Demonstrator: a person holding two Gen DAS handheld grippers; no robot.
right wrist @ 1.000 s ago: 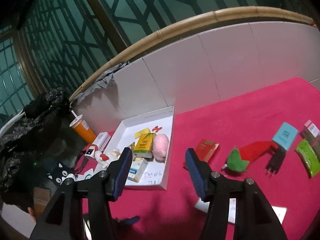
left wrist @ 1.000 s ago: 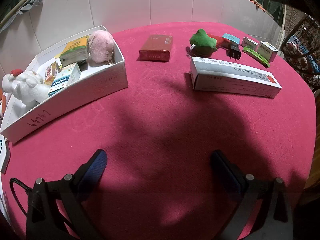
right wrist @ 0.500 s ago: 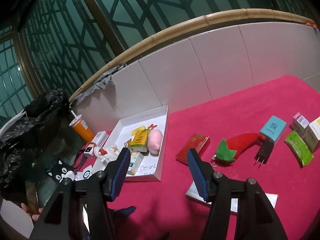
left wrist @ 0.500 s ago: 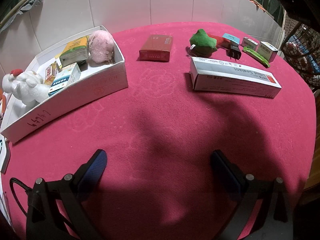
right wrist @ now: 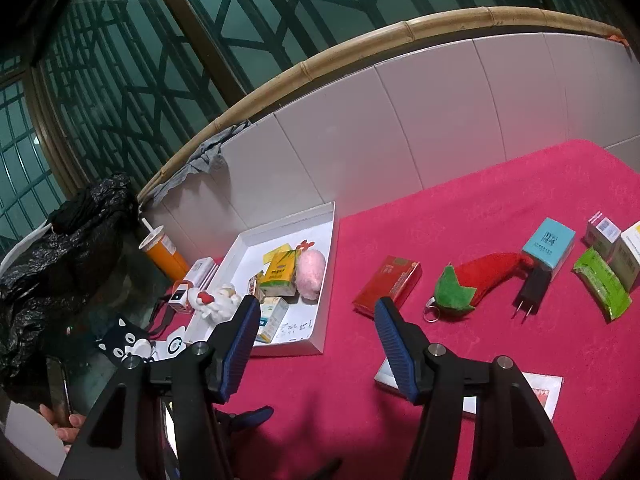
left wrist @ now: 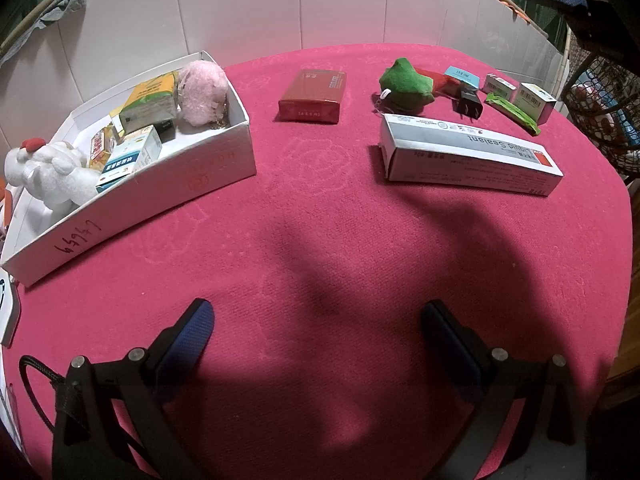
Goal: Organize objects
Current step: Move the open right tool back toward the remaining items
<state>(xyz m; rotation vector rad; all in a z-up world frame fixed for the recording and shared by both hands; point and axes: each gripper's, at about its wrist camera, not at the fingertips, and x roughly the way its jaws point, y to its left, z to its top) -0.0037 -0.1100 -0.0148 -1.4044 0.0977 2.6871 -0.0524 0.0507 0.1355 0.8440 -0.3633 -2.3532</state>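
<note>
Now, against a second ago, my right gripper (right wrist: 316,316) has drifted sideways, so the white box (right wrist: 326,280) sits further left in its view and the small cartons at the far right show more fully; its jaws stand apart with nothing between them. My left gripper (left wrist: 318,320) has kept its place, jaws wide over bare red cloth (left wrist: 320,240), and the shadow on that cloth has changed shape.

Taking the white box (left wrist: 224,160) as my mark: inside it lie a white plush (left wrist: 48,172), some cartons and a pink plush (left wrist: 202,92). Right of the box, apart from it, lies the red pack (left wrist: 312,96). Further right are the green-and-red plush (left wrist: 408,84), the black plug (left wrist: 470,102) and the long sealant carton (left wrist: 468,156), which lies nearer me than those two. Furthest from the box, close to the table's right edge, lie a green sachet (left wrist: 512,112) and what look like small cartons (left wrist: 536,98), though that corner is badly distorted.

Between the box and the sealant carton the cloth is open down to my left gripper's fingers.
</note>
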